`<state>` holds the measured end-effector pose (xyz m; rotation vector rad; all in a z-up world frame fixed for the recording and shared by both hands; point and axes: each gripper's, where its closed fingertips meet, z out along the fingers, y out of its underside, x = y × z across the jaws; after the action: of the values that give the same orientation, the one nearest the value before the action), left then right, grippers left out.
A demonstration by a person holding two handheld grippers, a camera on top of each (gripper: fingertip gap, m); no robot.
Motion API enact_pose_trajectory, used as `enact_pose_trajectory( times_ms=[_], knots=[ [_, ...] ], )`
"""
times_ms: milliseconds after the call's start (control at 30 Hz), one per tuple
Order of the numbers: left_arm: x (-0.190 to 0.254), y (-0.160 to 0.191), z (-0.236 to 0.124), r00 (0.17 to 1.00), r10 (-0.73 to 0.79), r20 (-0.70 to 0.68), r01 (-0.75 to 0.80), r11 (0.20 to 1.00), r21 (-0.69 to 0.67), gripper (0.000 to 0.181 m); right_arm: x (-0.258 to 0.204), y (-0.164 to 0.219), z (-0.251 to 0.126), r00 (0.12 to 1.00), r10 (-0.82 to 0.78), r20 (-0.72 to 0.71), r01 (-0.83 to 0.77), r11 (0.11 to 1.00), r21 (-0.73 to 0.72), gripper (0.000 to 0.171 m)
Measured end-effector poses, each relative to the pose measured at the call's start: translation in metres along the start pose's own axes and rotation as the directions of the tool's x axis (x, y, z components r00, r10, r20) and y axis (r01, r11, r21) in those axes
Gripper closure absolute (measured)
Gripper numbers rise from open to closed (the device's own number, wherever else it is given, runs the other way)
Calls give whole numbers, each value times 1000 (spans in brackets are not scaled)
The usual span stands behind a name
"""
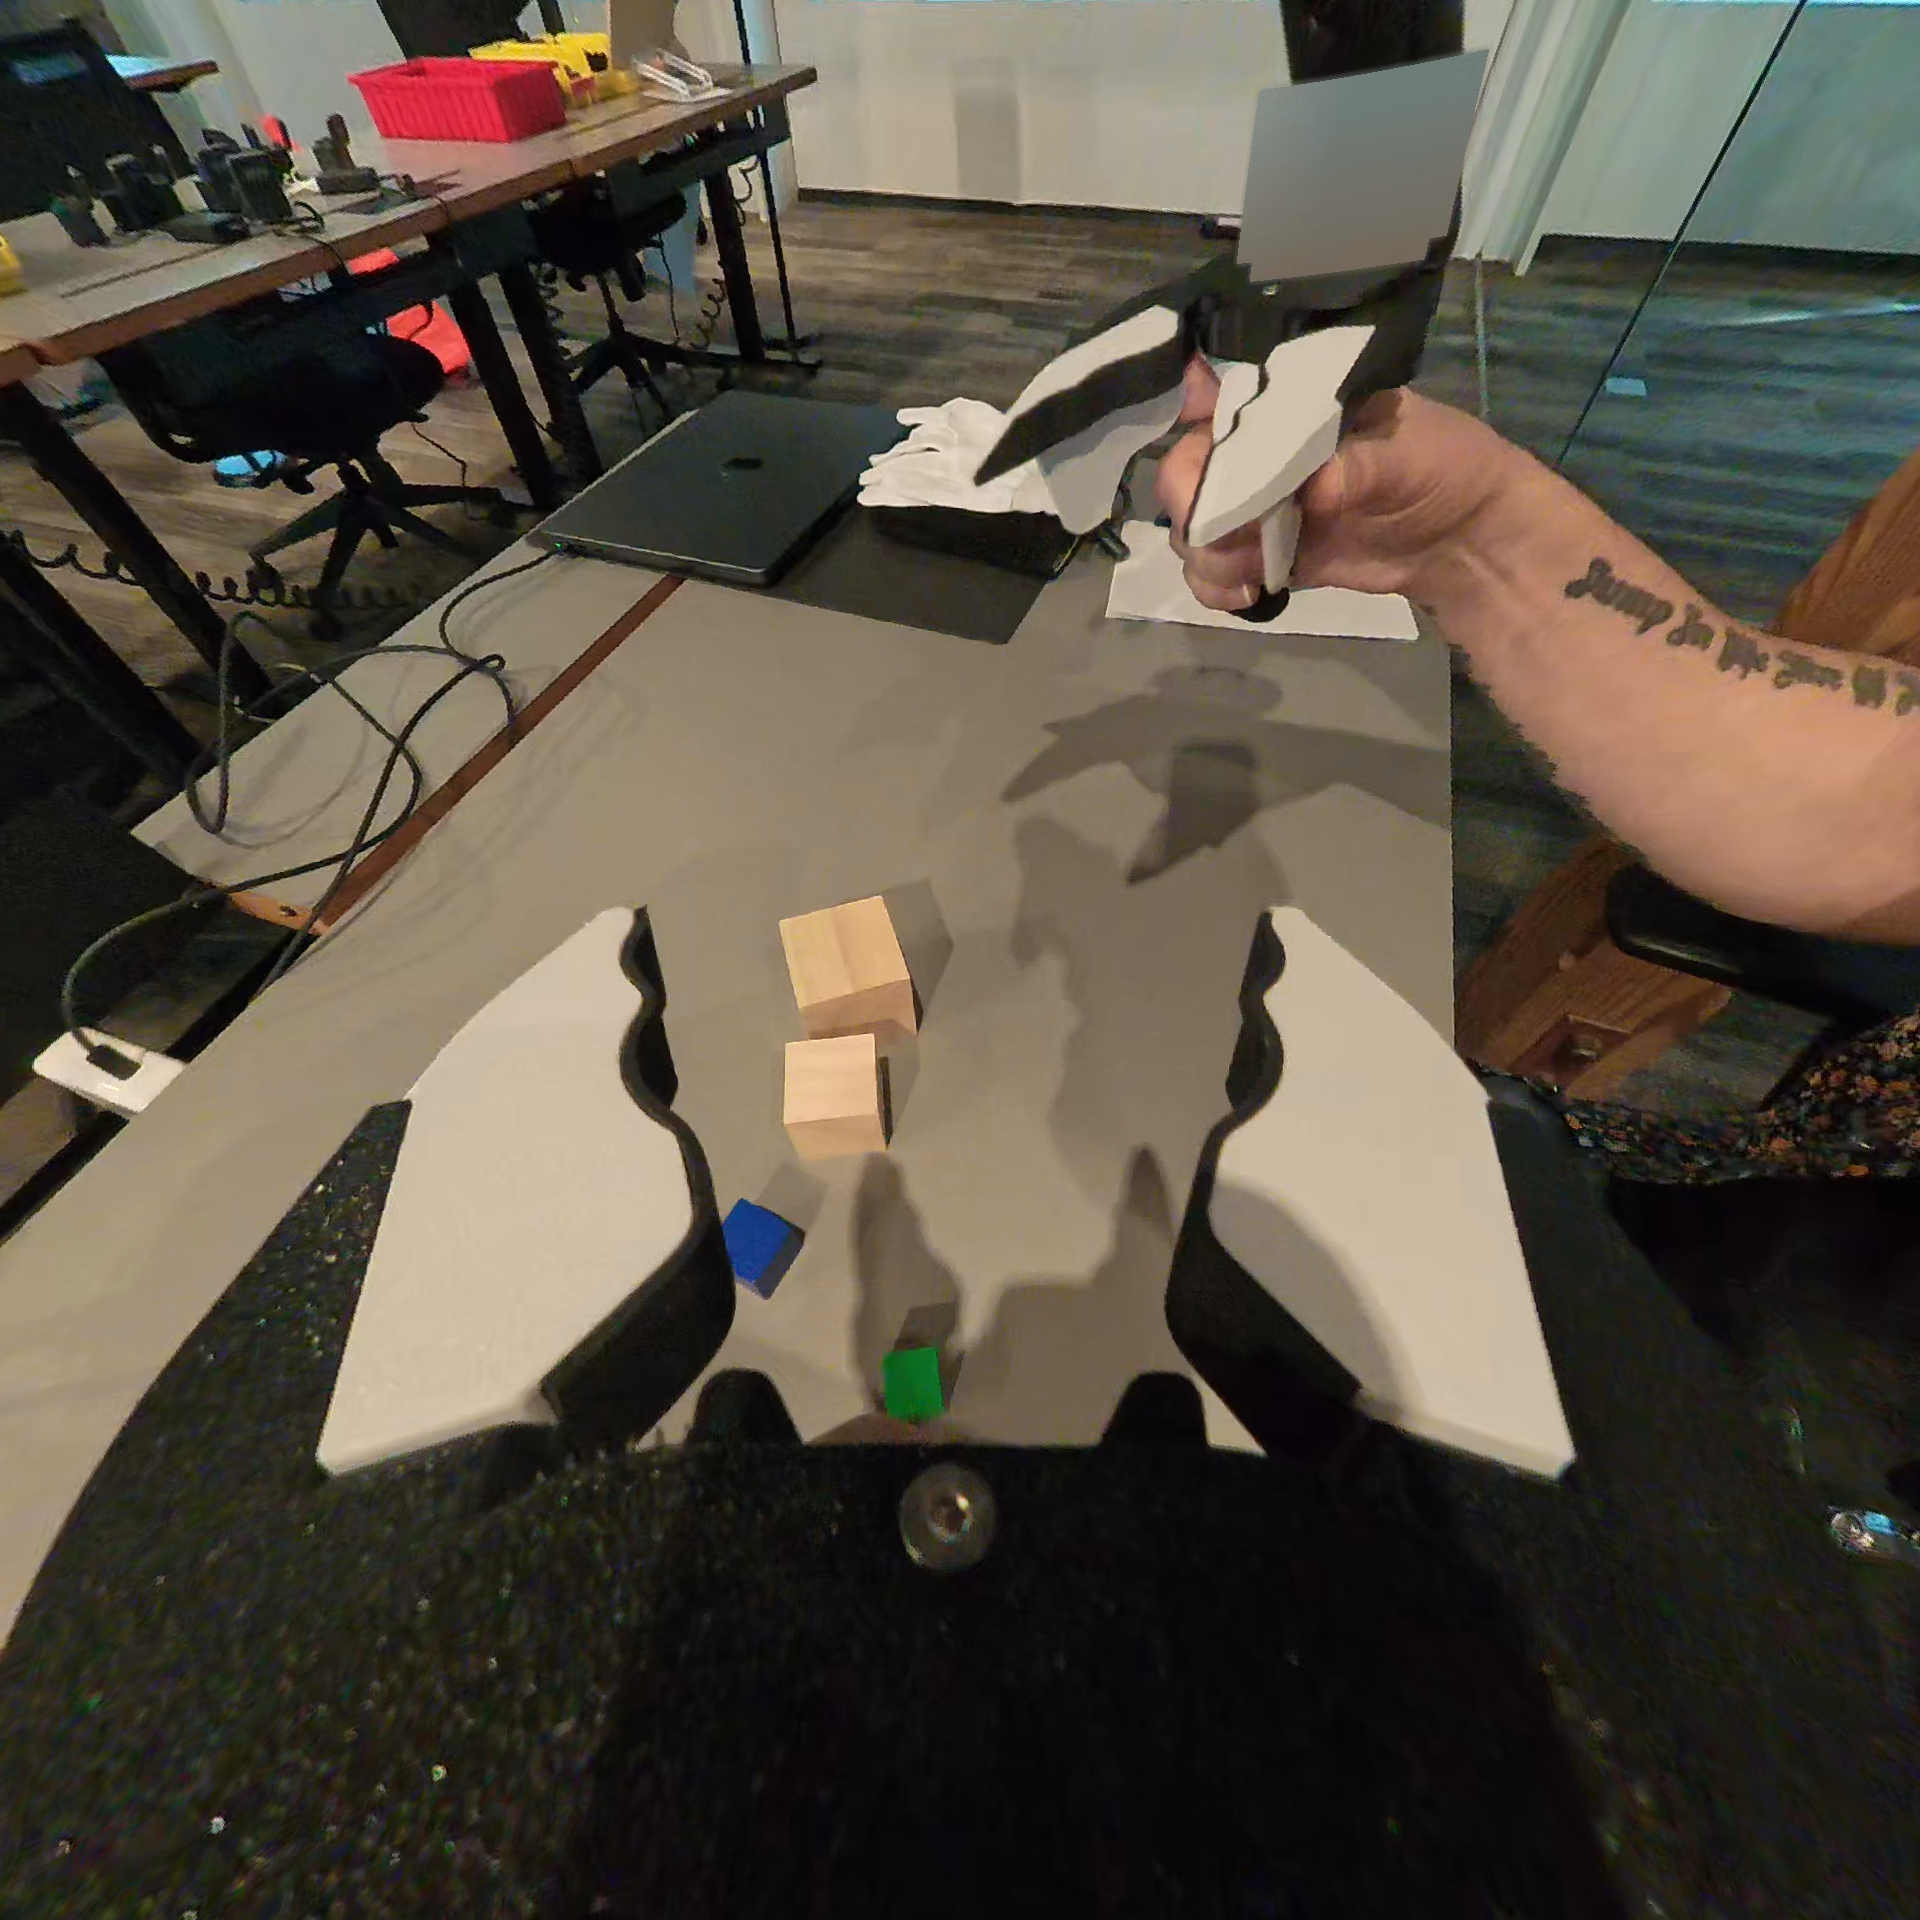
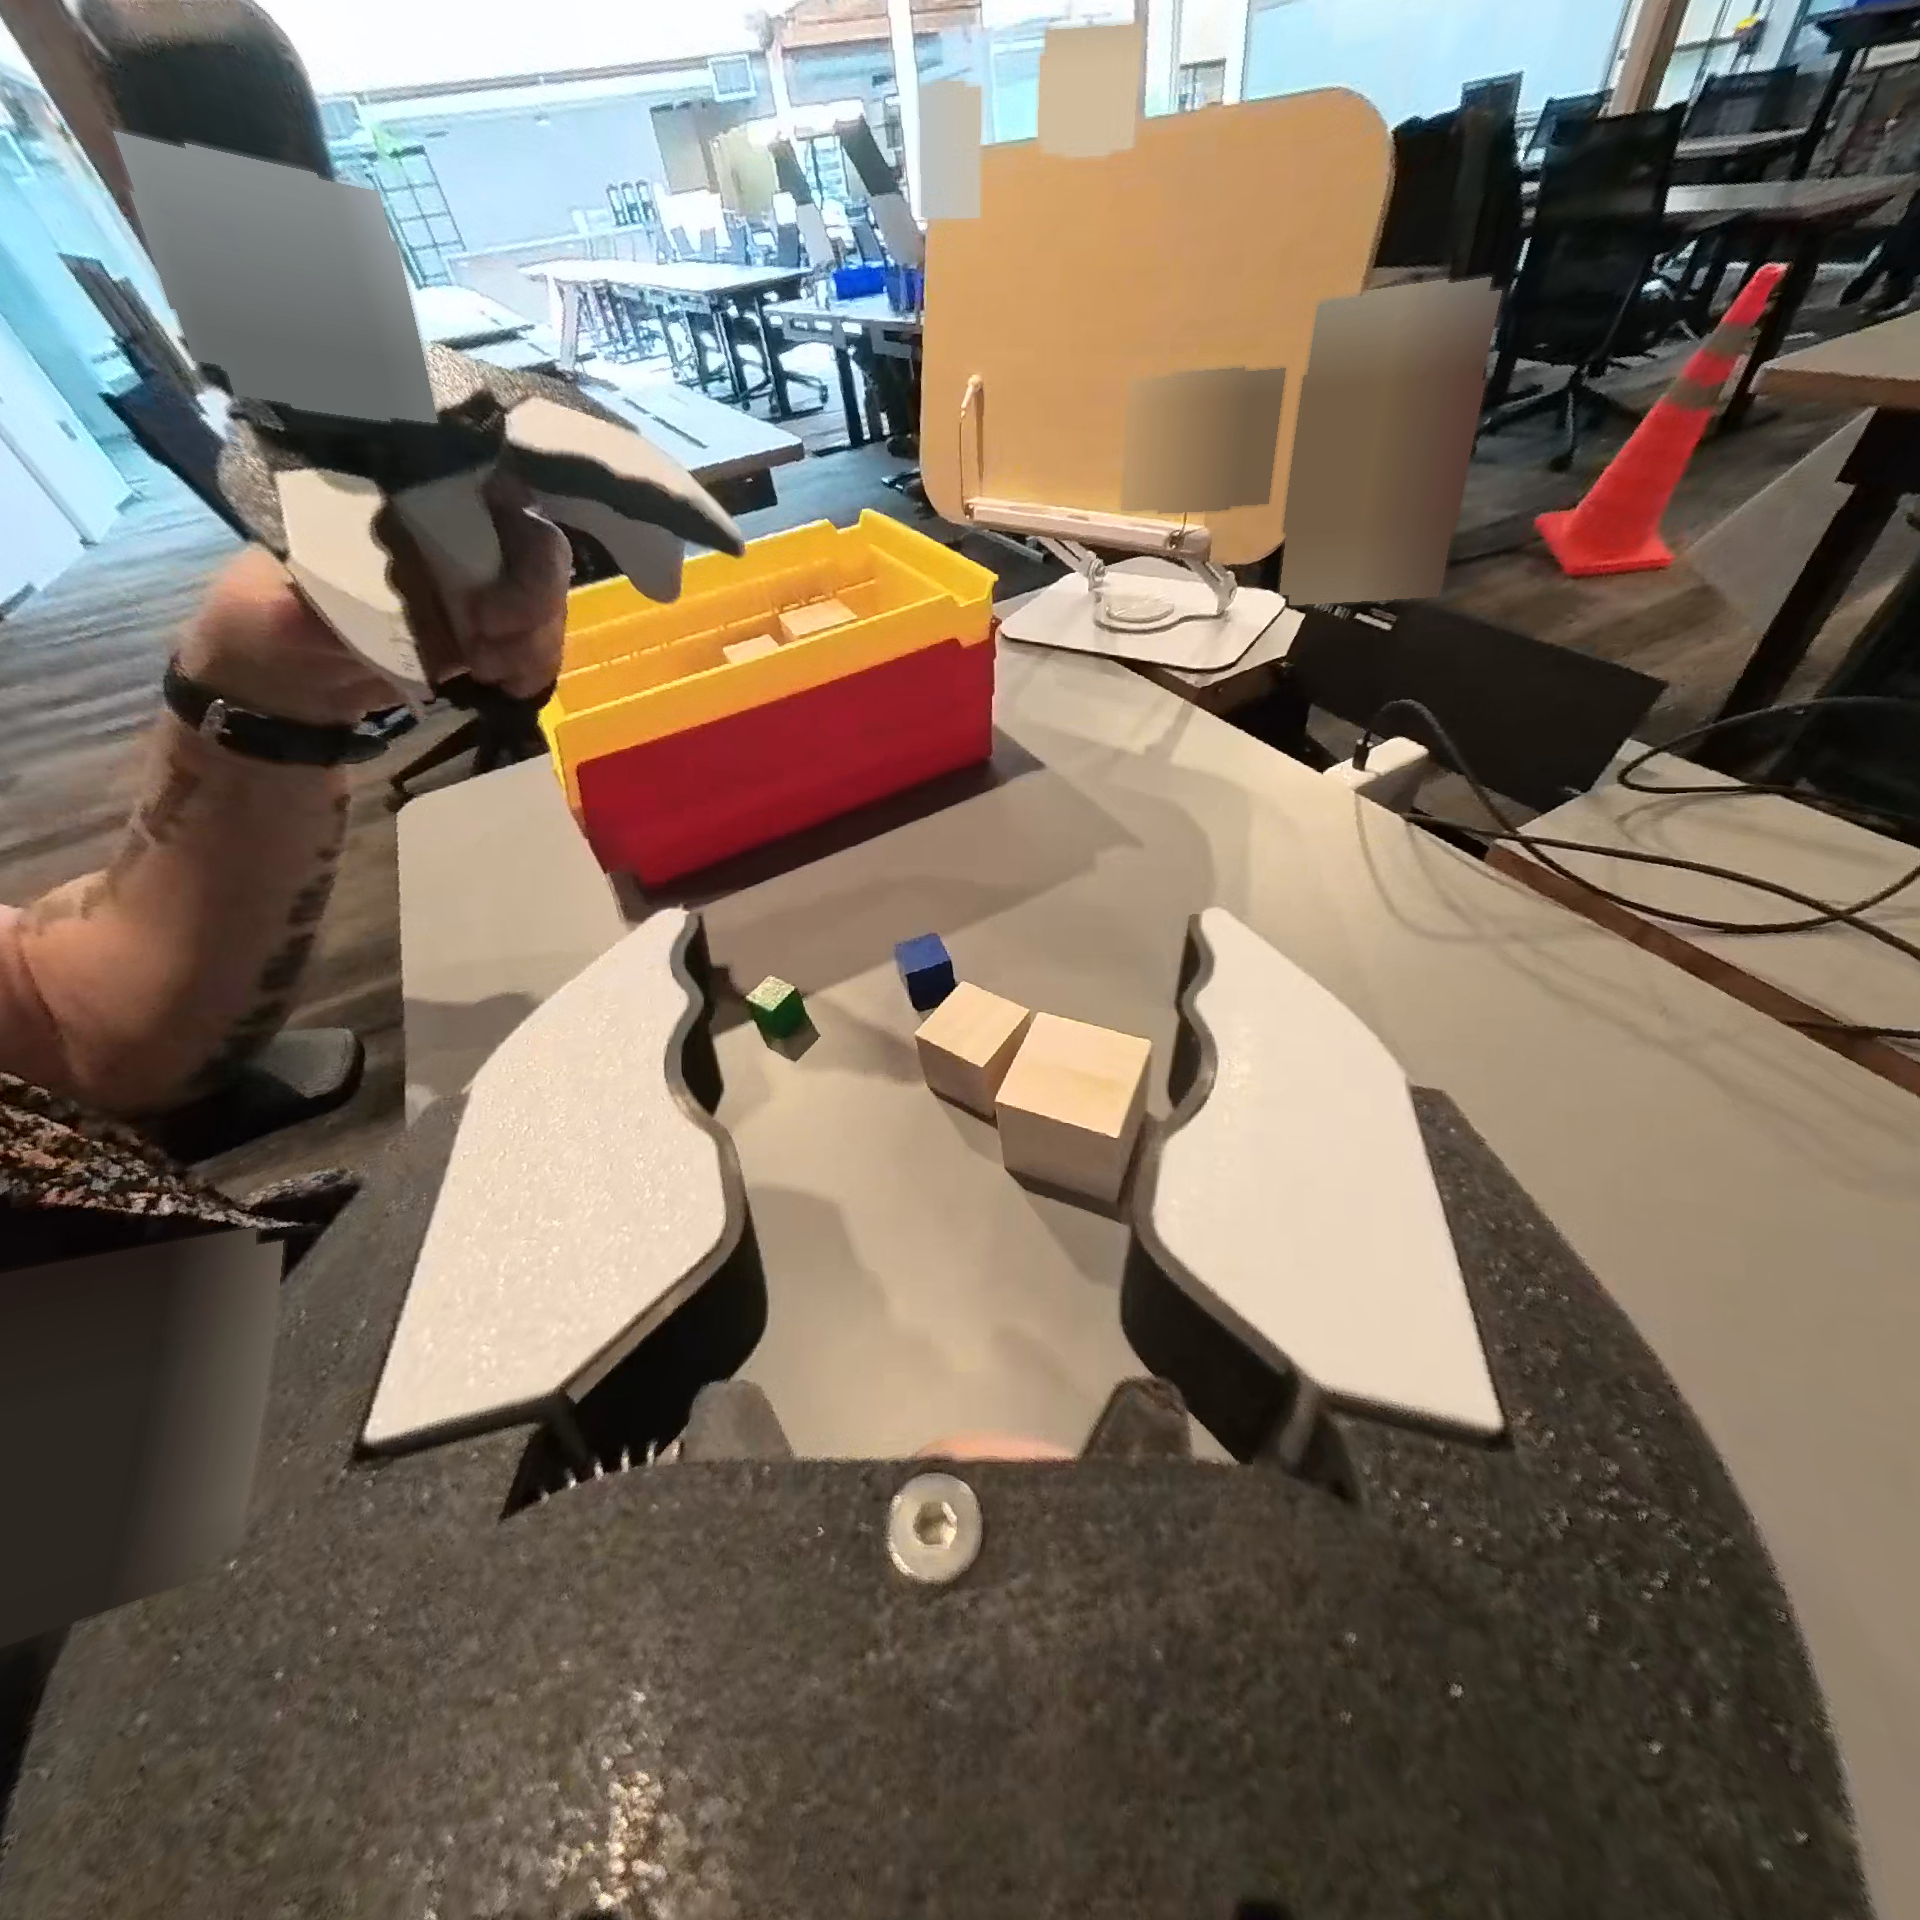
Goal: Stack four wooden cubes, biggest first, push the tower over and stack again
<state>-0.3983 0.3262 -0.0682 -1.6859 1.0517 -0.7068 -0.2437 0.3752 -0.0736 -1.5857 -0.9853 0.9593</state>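
1. Pale wood makes up the two largest pieces on the grey table [image 1: 644, 748]: a larger wooden cube [image 1: 850, 968] and a smaller wooden cube [image 1: 834, 1096], which sit just beside each other and look to be touching at a corner in the right wrist view.
2. A small blue block [image 1: 762, 1244] lies near the smaller cube, and a small green block [image 1: 912, 1383] lies a little apart from it, nearest the left gripper's base.
3. The left gripper [image 1: 951, 935] hangs above the blocks with its fingers spread wide and nothing between them.
4. The right gripper [image 2: 935, 935] is likewise spread wide and empty; the larger cube sits just beside its right finger [image 2: 1309, 1174], and I cannot tell whether they touch.
5. Farther off stand a yellow bin [image 2: 769, 613] nested in a red bin [image 2: 790, 769], with pale blocks inside the yellow one.
6. At the far side in the left view lie a closed dark laptop [image 1: 717, 488], white gloves [image 1: 940, 457] and a sheet of paper [image 1: 1257, 603]; loose cables [image 1: 343, 727] trail to the left.
7. As a judgement: since the wooden cubes crowd together, a finger coming down near one could knock the other, or push the small blue block away.
8. Because both grippers hang over the same small patch, they could also bump each other.
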Motion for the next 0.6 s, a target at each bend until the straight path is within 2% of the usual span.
enact_pose_trajectory(
  times_ms=[600],
  knots=[
    [-1,12,4,1000,-7,-21,6,999,-47,77,0,31,34,999,-53,-10,50,984,-171,87]
  ],
)
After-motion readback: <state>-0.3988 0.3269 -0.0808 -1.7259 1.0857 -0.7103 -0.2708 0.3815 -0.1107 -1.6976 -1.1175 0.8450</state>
